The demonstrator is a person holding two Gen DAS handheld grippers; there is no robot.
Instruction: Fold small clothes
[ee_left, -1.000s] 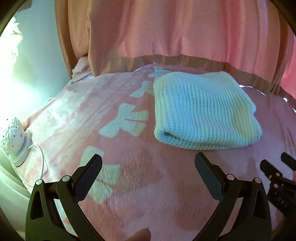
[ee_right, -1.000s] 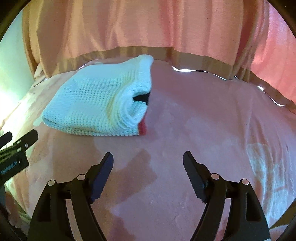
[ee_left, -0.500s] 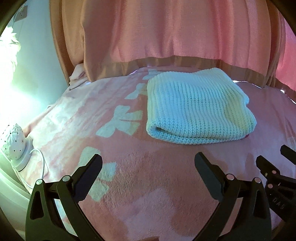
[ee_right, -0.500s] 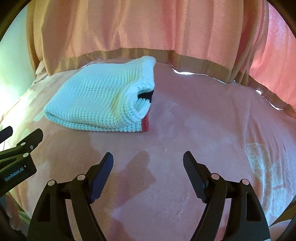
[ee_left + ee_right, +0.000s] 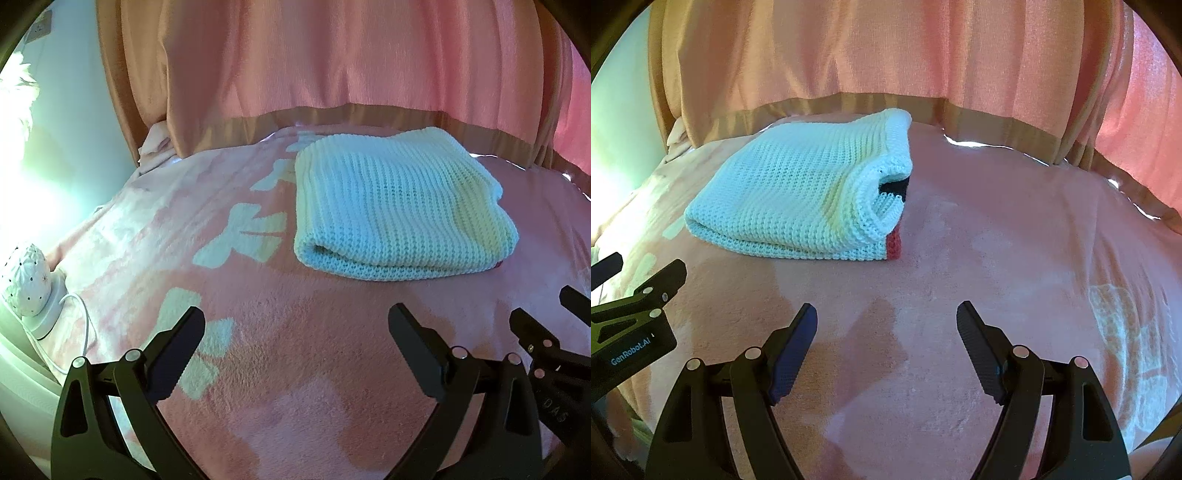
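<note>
A white knitted garment (image 5: 399, 206) lies folded into a flat rectangle on the pink blanket (image 5: 295, 369). In the right wrist view the garment (image 5: 798, 192) shows a red edge and a dark opening at its right end. My left gripper (image 5: 295, 325) is open and empty, hovering above the blanket in front of the garment. My right gripper (image 5: 886, 321) is open and empty, in front of the garment's right end. Neither touches the garment.
The blanket has pale bow prints (image 5: 243, 236). A pink curtain (image 5: 351, 55) hangs behind the far edge. A white dotted lamp (image 5: 26, 280) with a cord sits at the left edge. The other gripper shows at the right of the left wrist view (image 5: 546, 343).
Both grippers have drawn back and risen a little from the folded garment, staying open. The garment has not moved.
</note>
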